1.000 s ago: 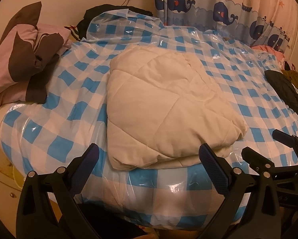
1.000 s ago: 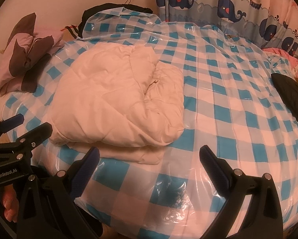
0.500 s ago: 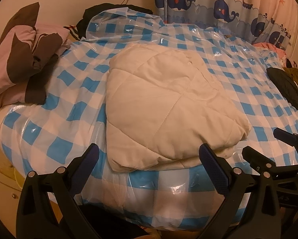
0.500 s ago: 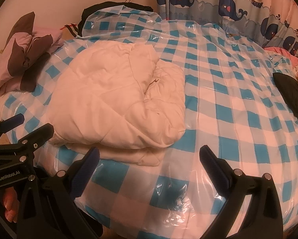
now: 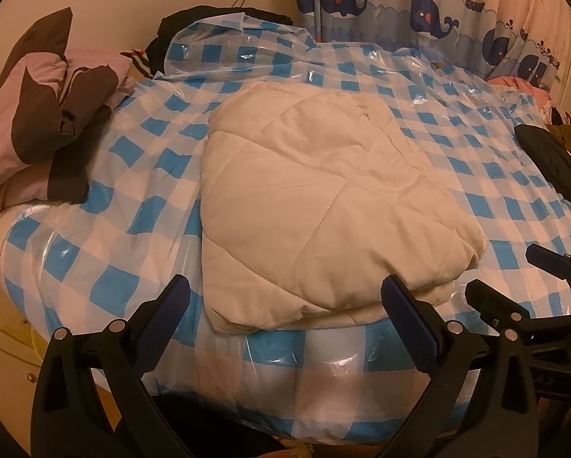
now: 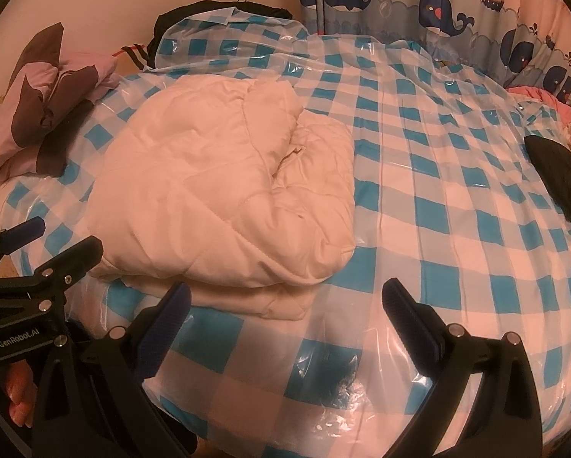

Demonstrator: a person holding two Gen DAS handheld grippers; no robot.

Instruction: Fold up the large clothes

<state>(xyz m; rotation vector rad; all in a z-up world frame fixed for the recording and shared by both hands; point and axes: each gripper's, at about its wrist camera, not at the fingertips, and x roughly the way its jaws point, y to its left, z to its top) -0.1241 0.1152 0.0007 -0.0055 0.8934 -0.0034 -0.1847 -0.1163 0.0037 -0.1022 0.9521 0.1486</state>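
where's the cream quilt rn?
Folded cream quilt lies on the blue-checked plastic sheet, ahead of the open left gripper, right of the pink-brown bedding.

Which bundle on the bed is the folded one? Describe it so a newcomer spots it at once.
Start at the bed under the blue-and-white checked plastic sheet. Near its front edge lies the cream quilted bundle, folded into a thick pad. Unlike the pink-and-brown bedding heaped at the far left, it is plain cream with stitched seams.

- left tongs wide apart, gripping nothing, hanging level
- right tongs same deal, spread and empty, just beside the left
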